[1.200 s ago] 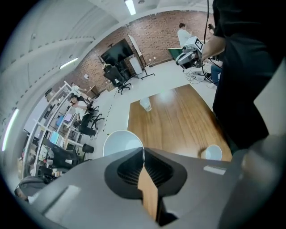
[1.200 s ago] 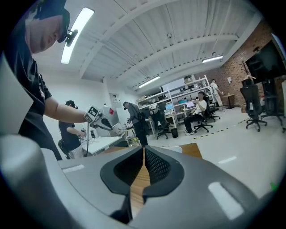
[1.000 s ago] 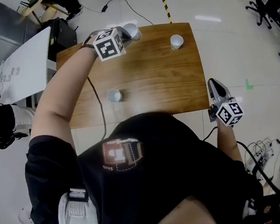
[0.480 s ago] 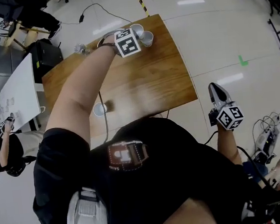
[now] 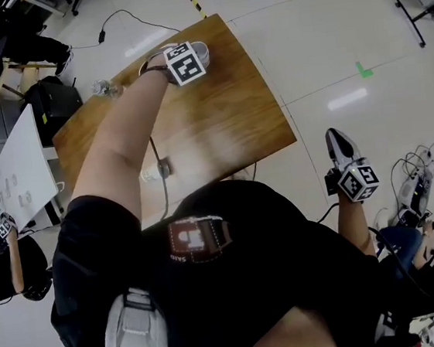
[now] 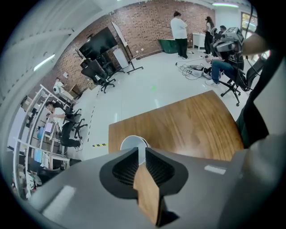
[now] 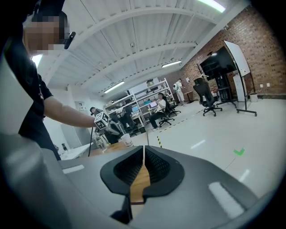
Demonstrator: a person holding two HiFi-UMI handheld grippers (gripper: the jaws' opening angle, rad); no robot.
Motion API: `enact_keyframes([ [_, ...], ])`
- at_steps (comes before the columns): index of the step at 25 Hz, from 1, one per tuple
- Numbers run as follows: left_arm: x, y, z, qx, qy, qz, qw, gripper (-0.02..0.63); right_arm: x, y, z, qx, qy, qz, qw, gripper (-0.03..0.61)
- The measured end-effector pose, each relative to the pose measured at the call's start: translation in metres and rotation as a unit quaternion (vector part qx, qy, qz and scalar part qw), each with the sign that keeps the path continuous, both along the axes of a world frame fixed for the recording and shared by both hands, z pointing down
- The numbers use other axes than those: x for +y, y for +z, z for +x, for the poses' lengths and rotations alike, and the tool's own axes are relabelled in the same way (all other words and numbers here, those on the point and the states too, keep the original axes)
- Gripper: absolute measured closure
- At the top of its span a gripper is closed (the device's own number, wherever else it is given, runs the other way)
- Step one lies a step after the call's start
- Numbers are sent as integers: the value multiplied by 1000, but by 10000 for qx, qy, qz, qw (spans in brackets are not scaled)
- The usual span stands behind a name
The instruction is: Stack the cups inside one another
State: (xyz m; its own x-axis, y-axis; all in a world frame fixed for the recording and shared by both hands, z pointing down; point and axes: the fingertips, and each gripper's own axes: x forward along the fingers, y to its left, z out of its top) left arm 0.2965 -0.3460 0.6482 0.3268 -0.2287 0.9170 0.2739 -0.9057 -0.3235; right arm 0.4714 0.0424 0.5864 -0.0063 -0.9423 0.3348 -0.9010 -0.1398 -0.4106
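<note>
On the wooden table [image 5: 219,122], at its far right corner, a white cup stack [image 5: 201,51] stands under my left gripper [image 5: 192,55]. In the left gripper view the cup's round rim [image 6: 133,143] lies just past the jaw tips. The left gripper [image 6: 140,153] is opening, a narrow gap shows, and the cup's near rim sits in it. A single white cup [image 5: 149,173] stands by the table's near edge. My right gripper [image 5: 337,141] hangs off the table's right side over the floor, shut and empty; from the right gripper [image 7: 143,152] the cup stack [image 7: 126,141] shows far off.
A small clear object [image 5: 104,88] sits at the table's far left edge. A black cable [image 5: 155,152] runs across the table near the single cup. A white table [image 5: 21,172] stands to the left. Cables [image 5: 420,177] lie on the floor at right.
My left gripper carried its cup rightward to the second cup at the far corner and lowered it; the two now stand as one. The right gripper stayed beside the table.
</note>
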Motion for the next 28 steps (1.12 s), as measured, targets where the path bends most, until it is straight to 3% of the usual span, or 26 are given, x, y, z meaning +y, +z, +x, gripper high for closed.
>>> enact_keyframes([
  [3, 5, -21, -9, 261, 12, -17, 9997, 556, -22, -11, -12, 67, -237, 118, 9996, 552],
  [9, 11, -109, -56, 1245, -230, 126, 9919, 552, -79, -43, -44, 277, -929, 462, 9942, 552],
  [14, 2, -182, -153, 2080, -967, 449, 9723, 552, -136, -64, -96, 422, -1732, 705, 9814, 552],
  [18, 9, -219, -259, 2629, -1527, 553, 9511, 552, -170, -77, -170, 511, -2286, 764, 9692, 552],
  [21, 39, -208, -344, 2978, -1926, 337, 9344, 552, -184, -76, -228, 604, -2521, 766, 9628, 552],
  [25, 91, -156, -438, 3116, -2288, -25, 9222, 552, -190, -68, -290, 549, -2541, 653, 9634, 552],
  [28, 126, -119, -481, 3130, -2469, -349, 9164, 552, -190, -59, -326, 460, -2583, 511, 9636, 552],
])
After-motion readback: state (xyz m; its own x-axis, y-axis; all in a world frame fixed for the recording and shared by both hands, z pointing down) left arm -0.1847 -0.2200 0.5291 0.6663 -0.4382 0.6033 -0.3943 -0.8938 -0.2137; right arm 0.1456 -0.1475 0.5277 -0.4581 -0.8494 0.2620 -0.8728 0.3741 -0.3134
